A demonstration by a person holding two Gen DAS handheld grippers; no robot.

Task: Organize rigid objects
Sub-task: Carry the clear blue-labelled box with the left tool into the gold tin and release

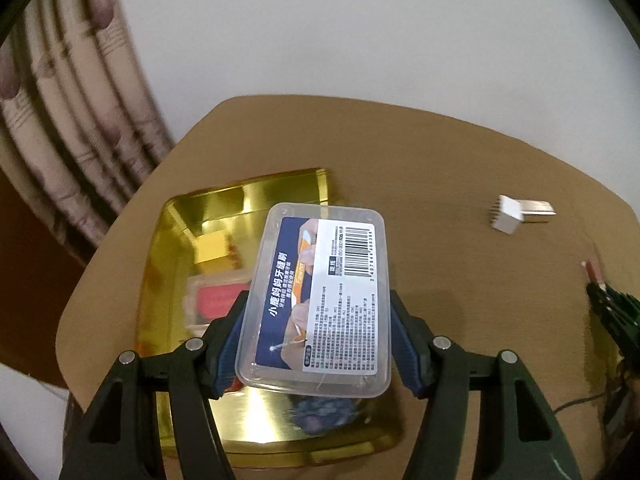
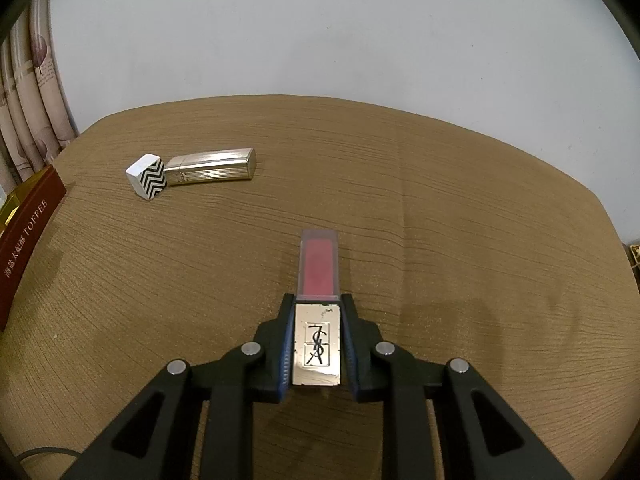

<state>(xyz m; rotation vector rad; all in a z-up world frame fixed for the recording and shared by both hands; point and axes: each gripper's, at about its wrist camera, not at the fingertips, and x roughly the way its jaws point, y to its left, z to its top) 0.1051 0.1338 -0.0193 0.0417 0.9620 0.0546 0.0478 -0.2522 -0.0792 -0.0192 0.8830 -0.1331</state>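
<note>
The left tool (image 1: 316, 336) points steeply downward, its two dark arms spread about halfway, the blue pads (image 1: 230, 344) pressed against the long sides of a clear plastic box (image 1: 320, 292) that it carries above the worktop. The right tool (image 2: 317, 344) also tilts downward, its arms drawn nearly together, pads (image 2: 286, 350) clamped on the gold cap of a lip-gloss tube (image 2: 318, 308).

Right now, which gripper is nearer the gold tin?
Left. The left gripper holds the clear plastic box directly over the gold tin; the right gripper is off to its side.
</note>
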